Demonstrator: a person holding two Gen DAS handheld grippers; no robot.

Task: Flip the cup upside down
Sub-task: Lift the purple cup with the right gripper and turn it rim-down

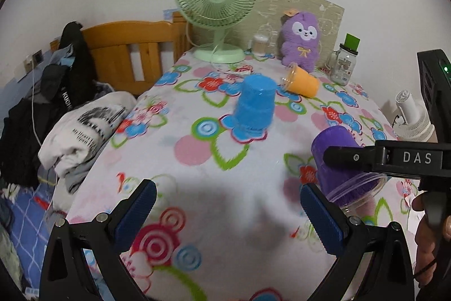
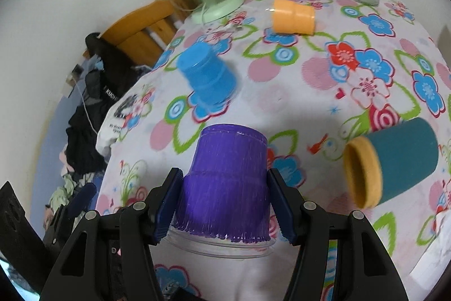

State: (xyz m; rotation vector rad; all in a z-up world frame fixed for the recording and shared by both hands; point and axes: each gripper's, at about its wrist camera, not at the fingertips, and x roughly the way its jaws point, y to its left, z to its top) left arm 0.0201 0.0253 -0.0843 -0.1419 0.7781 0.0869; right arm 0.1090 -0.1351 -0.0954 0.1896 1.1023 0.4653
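Observation:
My right gripper is shut on a purple cup, held mouth-down just above the flowered cloth; its clear rim hangs below the pads. The same cup shows in the left wrist view, gripped by the right gripper's black finger. My left gripper is open and empty over the cloth. A blue cup stands upside down mid-table, also in the right wrist view. An orange cup lies on its side. A teal cup with a yellow rim lies on its side at the right.
A green fan, a purple plush toy, a glass jar and a small container stand along the table's far edge. Clothes and a wooden bed frame lie to the left. A white fan stands at right.

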